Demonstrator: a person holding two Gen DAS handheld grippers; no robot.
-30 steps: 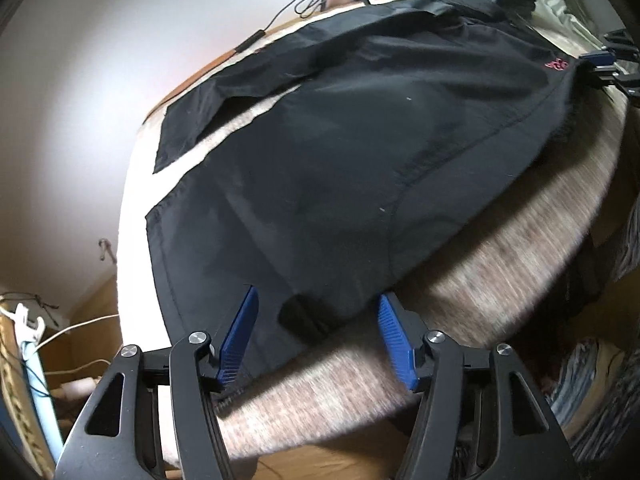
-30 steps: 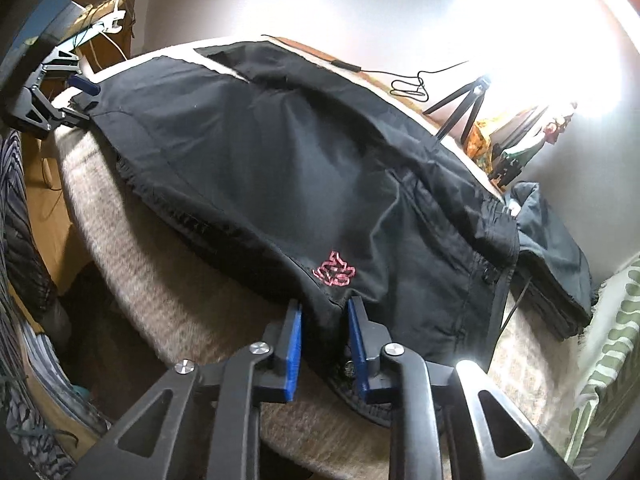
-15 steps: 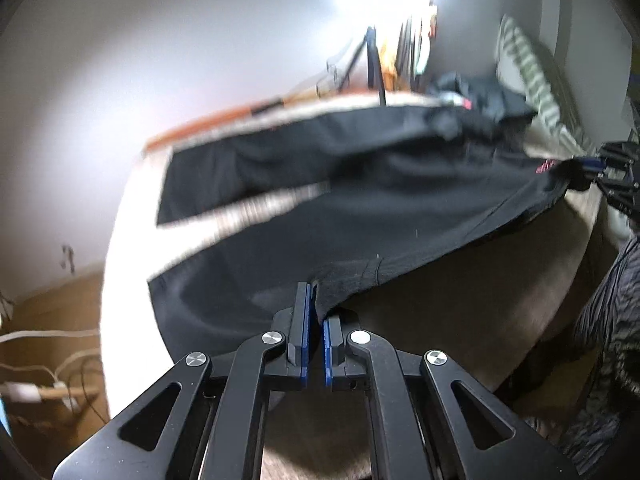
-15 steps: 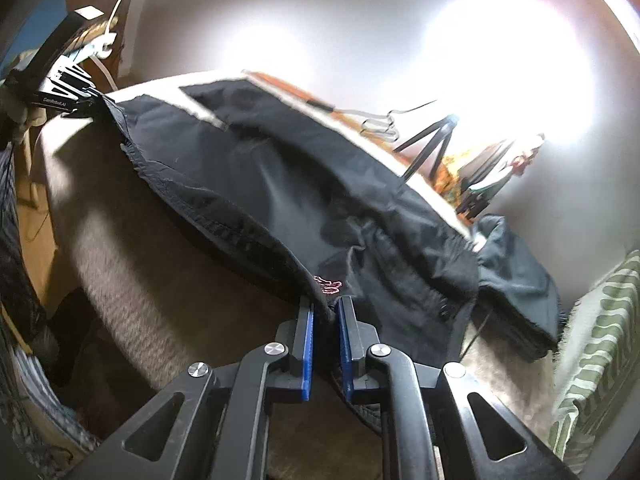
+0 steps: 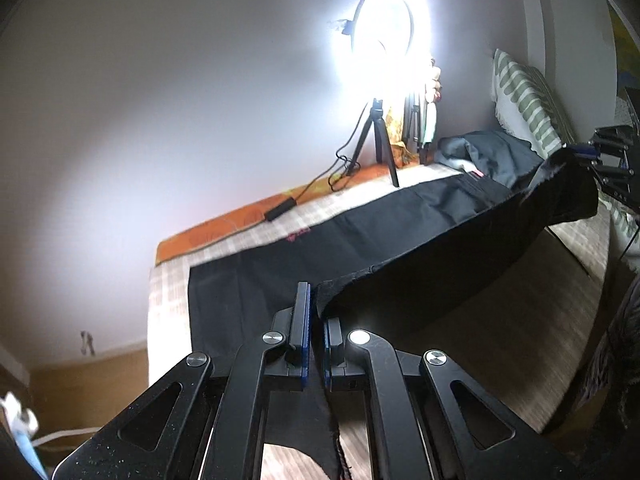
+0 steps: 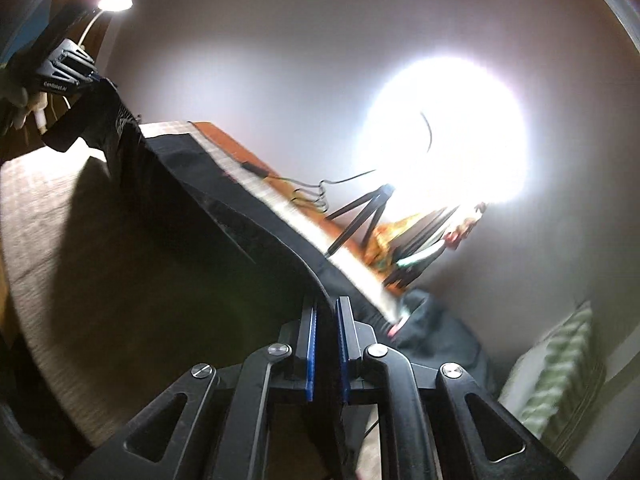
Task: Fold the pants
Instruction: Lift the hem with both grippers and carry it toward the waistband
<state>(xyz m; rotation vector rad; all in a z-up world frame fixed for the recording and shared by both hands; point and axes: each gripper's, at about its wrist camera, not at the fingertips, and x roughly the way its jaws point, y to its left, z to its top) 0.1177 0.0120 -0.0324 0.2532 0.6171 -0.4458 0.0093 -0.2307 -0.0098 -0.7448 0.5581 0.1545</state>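
- The black pants point(image 5: 400, 240) carry a small pink embroidered mark point(image 5: 298, 234); I cannot read it. The far claw body seen from the right wrist bears white lettering, too blurred to read with certainty.
- A second ago the pants lay spread flat on the bed point(image 5: 500, 320); now their near edge is lifted off it, hanging between the two claws, while the far part rests on the checked cover.
- A second ago the left claw stood wide apart; it is now closed tight.
- The pants' long axis runs across the bed from the left claw point(image 5: 316, 320) to the right claw point(image 6: 325, 328).
- The left claw is clamped on the pants' frayed edge; the right claw pinches the fabric edge too, blue pads nearly together.
- Behind the bed stands a lit ring light point(image 5: 390, 32) on a tripod point(image 5: 378, 140), beside a striped pillow point(image 5: 528, 96).
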